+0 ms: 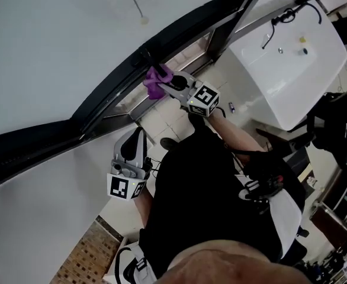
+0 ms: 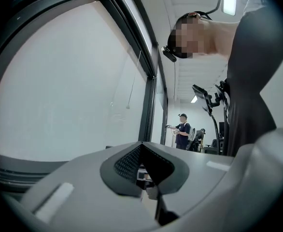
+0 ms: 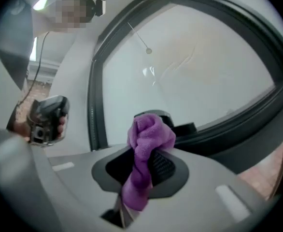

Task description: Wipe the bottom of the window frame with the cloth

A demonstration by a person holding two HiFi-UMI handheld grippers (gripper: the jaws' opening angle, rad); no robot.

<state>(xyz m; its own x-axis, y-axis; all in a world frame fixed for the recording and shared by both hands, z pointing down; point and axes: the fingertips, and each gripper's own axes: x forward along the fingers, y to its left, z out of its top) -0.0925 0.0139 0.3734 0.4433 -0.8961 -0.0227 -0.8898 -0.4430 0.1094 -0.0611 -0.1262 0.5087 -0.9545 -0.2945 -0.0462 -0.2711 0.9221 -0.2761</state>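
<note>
The bunched top of the purple fluffy cloth [image 3: 149,132] covers the spot where it meets the dark metal window frame [image 3: 238,129], so contact there is hard to judge in the right gripper view. The right tongs [image 3: 144,166] are clamped on the cloth, which sticks out past their tips and trails down between the pads. In the head view it lies against the frame's bottom rail. The left tongs [image 2: 144,167], held low beside the white wall [image 1: 43,206], are closed on nothing.
</note>
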